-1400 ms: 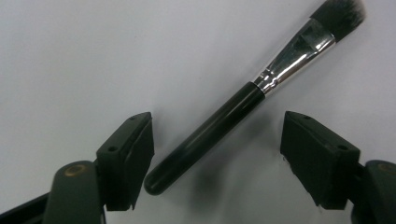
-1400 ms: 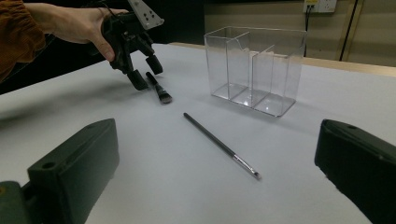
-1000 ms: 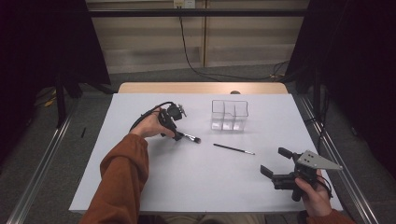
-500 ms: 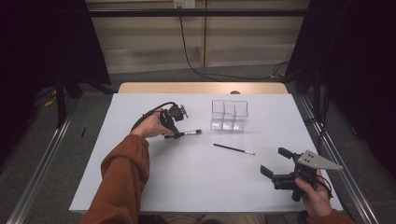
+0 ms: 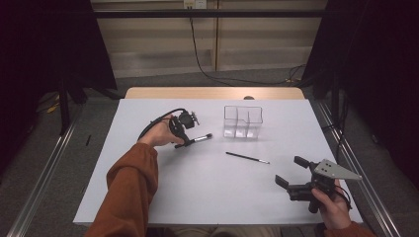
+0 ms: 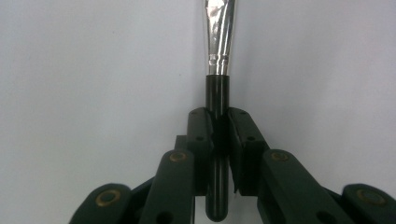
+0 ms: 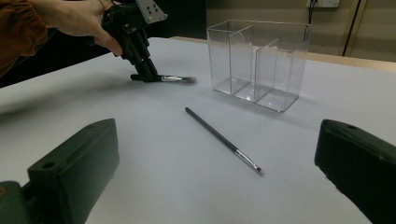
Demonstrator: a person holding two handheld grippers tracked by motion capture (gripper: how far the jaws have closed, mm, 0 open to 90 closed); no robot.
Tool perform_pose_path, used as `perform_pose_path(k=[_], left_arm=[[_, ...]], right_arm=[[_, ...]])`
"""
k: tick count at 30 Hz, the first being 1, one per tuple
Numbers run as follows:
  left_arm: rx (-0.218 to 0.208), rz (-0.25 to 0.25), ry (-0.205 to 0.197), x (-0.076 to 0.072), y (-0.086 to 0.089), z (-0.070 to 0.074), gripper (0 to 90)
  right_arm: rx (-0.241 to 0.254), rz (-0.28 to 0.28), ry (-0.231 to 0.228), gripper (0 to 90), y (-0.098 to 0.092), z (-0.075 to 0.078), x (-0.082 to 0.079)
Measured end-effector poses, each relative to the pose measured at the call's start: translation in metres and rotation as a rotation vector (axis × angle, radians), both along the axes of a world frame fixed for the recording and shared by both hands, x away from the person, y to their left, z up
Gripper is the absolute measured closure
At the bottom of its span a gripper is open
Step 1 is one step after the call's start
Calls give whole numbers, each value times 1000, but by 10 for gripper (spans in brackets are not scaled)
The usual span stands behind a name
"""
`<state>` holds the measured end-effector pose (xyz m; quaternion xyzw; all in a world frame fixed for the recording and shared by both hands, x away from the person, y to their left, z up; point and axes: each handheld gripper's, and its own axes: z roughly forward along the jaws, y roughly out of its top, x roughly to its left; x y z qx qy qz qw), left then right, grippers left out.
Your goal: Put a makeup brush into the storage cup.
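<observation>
My left gripper (image 5: pixel 182 142) stands tips-down on the white table (image 5: pixel 197 197), left of centre. It is shut on the black handle of a short makeup brush (image 5: pixel 200 139). Its jaws have just been closing on that handle. In the left gripper view the handle (image 6: pixel 217 93) is pinched between the pads (image 6: pixel 201 130), and the silver ferrule (image 6: pixel 218 42) points away. The right gripper view shows this gripper (image 7: pixel 144 72) and the brush (image 7: pixel 175 78) lying low on the table. My right gripper (image 5: pixel 292 172) rests open at the front right with nothing between its fingers (image 7: pixel 79 154).
A thin dark brush (image 5: pixel 247 158) lies loose at the table's centre, also in the right gripper view (image 7: pixel 219 137). A clear three-compartment holder (image 5: pixel 242 122) stands behind it, right of the left gripper. Metal rails run along both table sides.
The left gripper's jaws closed on the short brush's handle. The brush head swung from pointing down-right to pointing right and slightly away. The right gripper stayed still.
</observation>
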<state>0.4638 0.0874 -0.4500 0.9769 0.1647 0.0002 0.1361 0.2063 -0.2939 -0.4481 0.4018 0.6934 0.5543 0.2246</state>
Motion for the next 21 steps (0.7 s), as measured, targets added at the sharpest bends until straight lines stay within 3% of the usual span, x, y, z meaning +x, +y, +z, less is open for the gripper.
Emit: perform_pose_path(k=[7,10,12,14,15,20,21], left_arm=[[-67,57,7,-1,10,0,799],[-69,65,-6,-1,13,1,799],[-121,105,-1,-3,18,2,799],[-141,112,4,-3,21,3,799],[-174,148,-7,-4,24,5,799],[-200,153,-3,-5,29,9,799],[-234,180,-4,-7,29,10,799]], right_arm=[[6,-6,1,0,-1,0,0],[6,-8,-1,0,-1,0,0],[6,-8,0,0,-1,0,0],[6,-8,0,0,0,0,0],[5,-8,0,0,0,0,0],[3,-9,0,0,-1,0,0],[3,-9,0,0,-1,0,0]])
